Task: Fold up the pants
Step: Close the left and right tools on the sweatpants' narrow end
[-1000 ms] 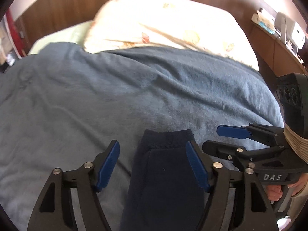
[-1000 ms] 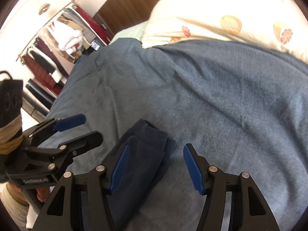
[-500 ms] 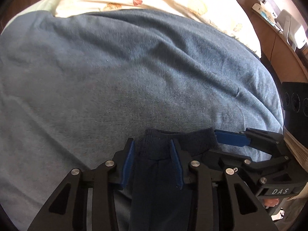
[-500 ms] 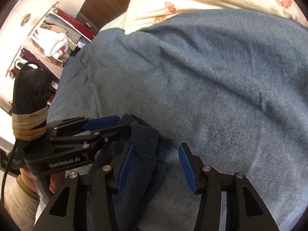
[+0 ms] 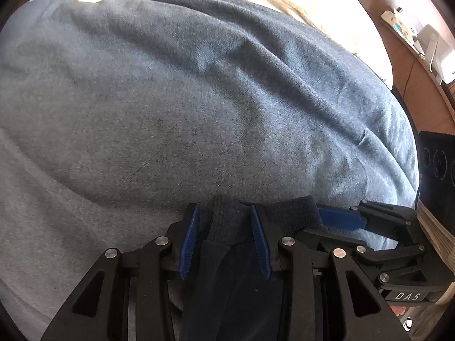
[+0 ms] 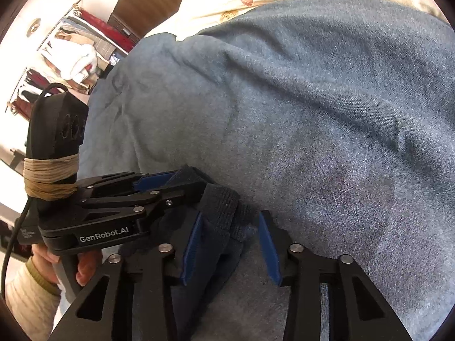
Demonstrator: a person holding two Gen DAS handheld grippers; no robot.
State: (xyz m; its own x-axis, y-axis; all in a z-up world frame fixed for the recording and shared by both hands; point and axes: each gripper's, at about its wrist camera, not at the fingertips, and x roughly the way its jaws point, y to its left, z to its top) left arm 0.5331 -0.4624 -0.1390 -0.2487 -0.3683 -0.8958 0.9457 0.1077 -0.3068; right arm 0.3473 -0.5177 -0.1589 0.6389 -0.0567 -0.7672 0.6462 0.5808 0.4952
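While both grippers pinch at the pants' [image 5: 233,224] cuff, left gripper [image 5: 224,243] fingers clench it; right gripper [image 6: 230,248] is closing, cuff between; next, lift together.

The right gripper [image 6: 230,247] is closing around the pants' [image 6: 219,221] cuff on the blanket [image 6: 312,113]. The left gripper [image 6: 159,187] grips the cuff beside it.

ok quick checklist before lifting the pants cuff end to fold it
1. Left gripper astride cuff: ok, cloth between its pads.
2. Right gripper astride cuff's other corner: ok, jaws closing, right pad not yet on cloth.
3. Both layers caught: cannot tell.
4. Blanket free of the pads: cannot tell.
5. Grippers apart from each other: ok, but close.
6. Landing area on blanket free: ok.
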